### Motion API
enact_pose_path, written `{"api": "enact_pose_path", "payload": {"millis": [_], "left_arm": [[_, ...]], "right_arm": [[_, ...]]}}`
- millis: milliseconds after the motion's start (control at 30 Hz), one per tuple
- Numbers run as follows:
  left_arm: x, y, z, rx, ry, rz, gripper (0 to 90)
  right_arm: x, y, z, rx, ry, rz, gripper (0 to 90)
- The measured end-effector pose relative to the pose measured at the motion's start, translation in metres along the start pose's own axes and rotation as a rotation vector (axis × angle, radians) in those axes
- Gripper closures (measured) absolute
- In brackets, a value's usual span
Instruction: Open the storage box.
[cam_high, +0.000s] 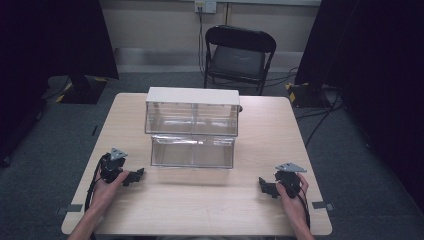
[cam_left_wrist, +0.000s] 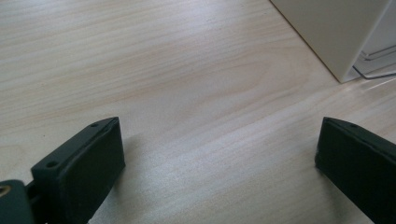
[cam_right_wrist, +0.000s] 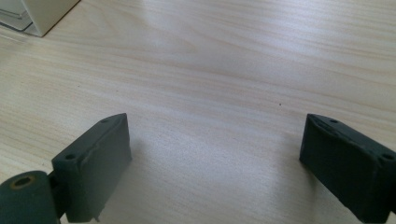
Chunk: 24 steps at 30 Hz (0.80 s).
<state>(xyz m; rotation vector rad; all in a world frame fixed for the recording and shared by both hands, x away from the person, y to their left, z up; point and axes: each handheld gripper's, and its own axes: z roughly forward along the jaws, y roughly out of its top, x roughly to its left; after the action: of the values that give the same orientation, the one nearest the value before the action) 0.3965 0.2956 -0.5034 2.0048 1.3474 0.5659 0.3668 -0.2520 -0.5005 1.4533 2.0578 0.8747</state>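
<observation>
- At the lower corners of the high view, left gripper and right gripper rest on the table, nothing begun; the clear two-tier box sits mid-frame, well apart.
- Left gripper view: jaws apart, empty; box corner upper right; bare wood ahead.
- Right gripper view: jaws apart, empty; box corner upper left; next, I'd guess, a reach towards it.

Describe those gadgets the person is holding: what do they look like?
Each hand-held gripper, left and right, is black with two blocky rectangular jaws showing small screw holes. A grey three-cornered plate sits on top, and a black cable trails back along each bare forearm.
</observation>
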Motion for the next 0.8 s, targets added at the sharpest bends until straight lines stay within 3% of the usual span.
{"api": "enact_pose_path", "payload": {"millis": [300, 467, 700, 800], "left_arm": [[-0.001, -0.001, -0.003, 0.007, -0.001, -0.009, 1.7], [0.000, -0.001, -0.008, -0.002, 0.000, -0.009, 17.6], [0.000, 0.002, -0.015, -0.013, -0.003, -0.022, 16.9], [-0.002, 0.003, -0.020, -0.033, -0.034, -0.021, 17.2]], "right_arm": [[0.000, 0.000, 0.000, 0.000, 0.000, 0.000, 8.0], [0.000, 0.000, 0.000, 0.000, 0.001, -0.001, 8.0], [0.000, 0.000, 0.000, 0.000, 0.001, -0.002, 8.1], [0.000, 0.000, 0.000, 0.000, 0.000, -0.001, 8.1]]}}
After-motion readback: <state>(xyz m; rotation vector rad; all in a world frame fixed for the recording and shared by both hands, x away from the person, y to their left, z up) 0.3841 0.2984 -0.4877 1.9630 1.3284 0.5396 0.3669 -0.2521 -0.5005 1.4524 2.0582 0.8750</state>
